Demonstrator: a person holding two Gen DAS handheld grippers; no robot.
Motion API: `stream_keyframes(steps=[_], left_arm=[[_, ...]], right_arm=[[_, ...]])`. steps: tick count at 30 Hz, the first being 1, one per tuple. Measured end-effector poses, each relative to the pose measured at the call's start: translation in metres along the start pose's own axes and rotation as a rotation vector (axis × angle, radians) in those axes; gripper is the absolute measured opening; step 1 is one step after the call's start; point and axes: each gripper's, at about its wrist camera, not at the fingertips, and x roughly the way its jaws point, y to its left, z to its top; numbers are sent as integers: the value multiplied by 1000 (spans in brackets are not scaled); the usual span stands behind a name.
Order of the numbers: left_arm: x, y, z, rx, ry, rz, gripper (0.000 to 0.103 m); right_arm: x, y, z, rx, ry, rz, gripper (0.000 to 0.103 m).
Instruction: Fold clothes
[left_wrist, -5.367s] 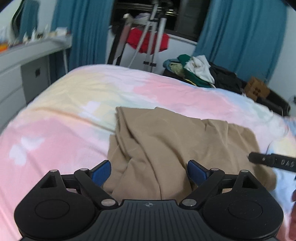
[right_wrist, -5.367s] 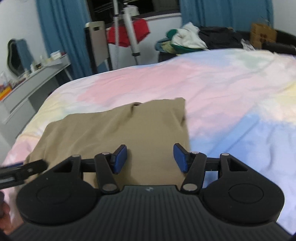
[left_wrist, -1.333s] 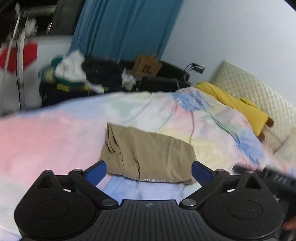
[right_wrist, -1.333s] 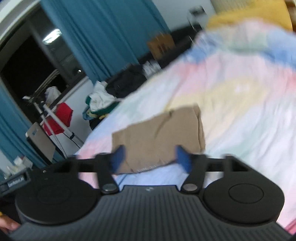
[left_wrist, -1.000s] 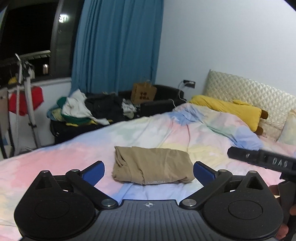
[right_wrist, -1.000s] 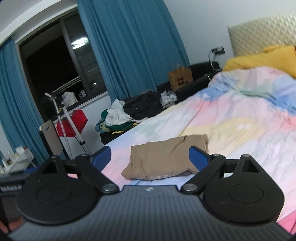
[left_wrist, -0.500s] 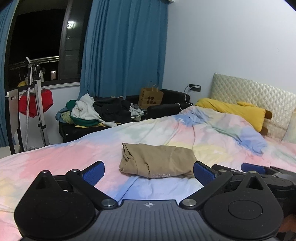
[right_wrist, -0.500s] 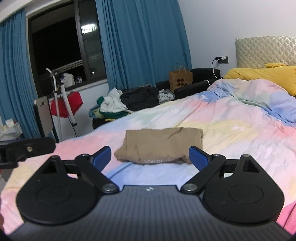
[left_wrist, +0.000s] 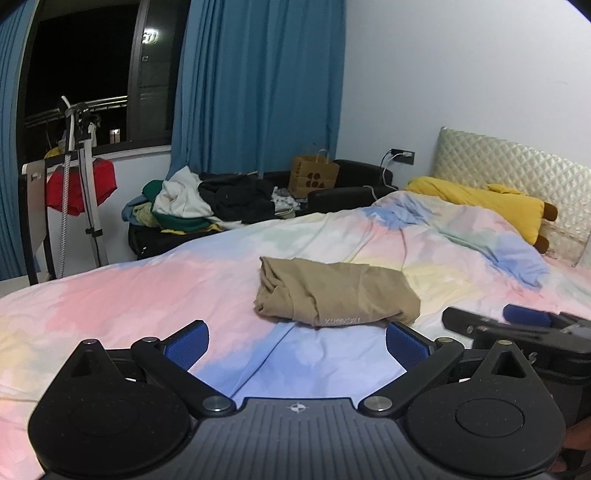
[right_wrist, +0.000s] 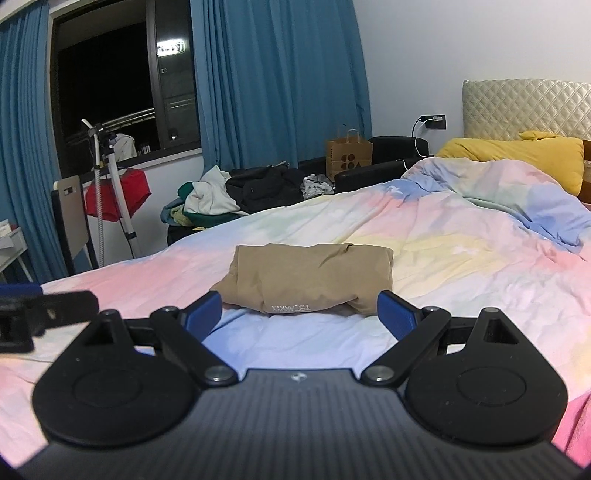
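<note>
In the left wrist view, the left gripper (left_wrist: 295, 341) hangs over the bed (left_wrist: 110, 310) with its 2 blue-padded fingers (left_wrist: 186, 341) spread wide and nothing between them. The tan garment (left_wrist: 334, 295) lies ahead of them on the pastel duvet as a compact folded bundle, apart from the fingertips and a little right of centre, its long axis running left to right across the view, with the bunched, layered end at the left and a small printed label on the near edge. The right gripper (left_wrist: 517, 321) shows at the right edge, low beside the garment's right end. In the right wrist view, the right gripper (right_wrist: 299, 314) also has its fingers (right_wrist: 397, 314) wide apart and empty, and the garment (right_wrist: 314, 278) sits almost squarely between them and just beyond, again lying crosswise with the label edge facing the camera. The left gripper (right_wrist: 44, 310) appears at the left edge, off the garment's left end. Judging from these pictures, the fold looks finished or close to it, with neither gripper touching the cloth. The right gripper seems the nearer and better centred; any further fold would likely bring one short end across the long axis. A heap of other clothes (right_wrist: 236, 199) waits beyond the bed.
</note>
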Motion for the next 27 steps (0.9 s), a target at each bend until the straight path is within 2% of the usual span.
stream_keyframes(steps=[6,27], left_arm=[[8,-2,-6,7,22,3,103],[0,-1,-5,6,-7,28,103]], right_arm=[[0,1,-1,2,6,-3,92],[2,-3,1,25,29,-2,92]])
